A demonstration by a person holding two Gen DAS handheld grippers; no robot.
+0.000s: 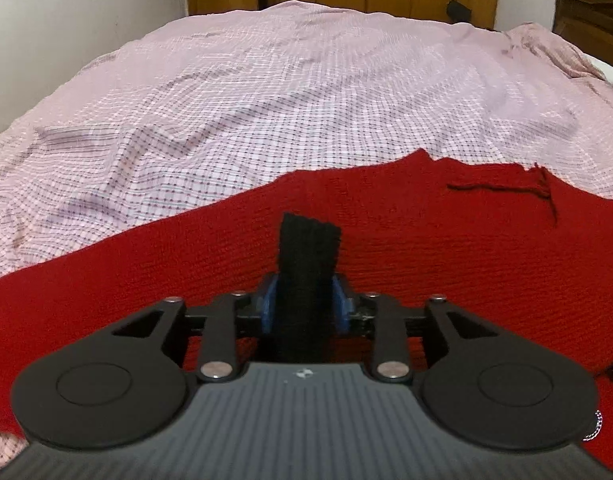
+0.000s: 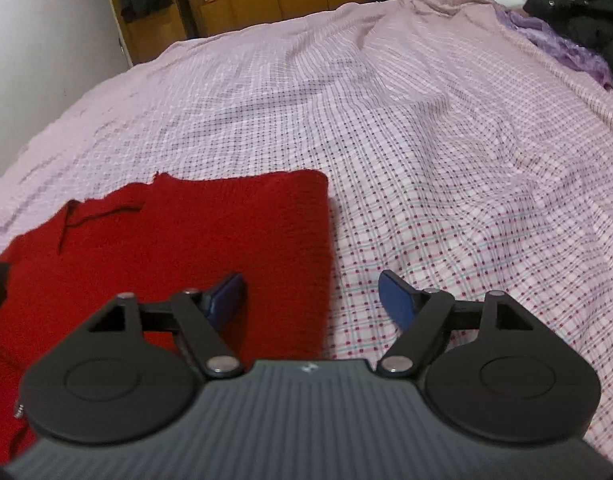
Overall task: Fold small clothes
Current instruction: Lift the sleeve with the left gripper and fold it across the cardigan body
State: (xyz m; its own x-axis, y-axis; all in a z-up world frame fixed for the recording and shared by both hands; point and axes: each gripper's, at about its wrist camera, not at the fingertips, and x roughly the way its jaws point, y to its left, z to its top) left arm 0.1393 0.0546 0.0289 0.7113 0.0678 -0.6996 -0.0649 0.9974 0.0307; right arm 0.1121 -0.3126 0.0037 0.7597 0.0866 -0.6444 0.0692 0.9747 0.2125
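Red knit (image 1: 346,240) fills the lower frame on our checked bed (image 1: 266,92); left gripper (image 1: 306,300) fingers clamp a black strip (image 1: 308,264), right gripper (image 2: 312,296) fingers wide

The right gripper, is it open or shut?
Open. The right gripper has a wide gap between its blue pads, with nothing held.

You get soft, even indoor light — faint shadows, no glare; fisheye bends the far edges, everything slightly blurred.
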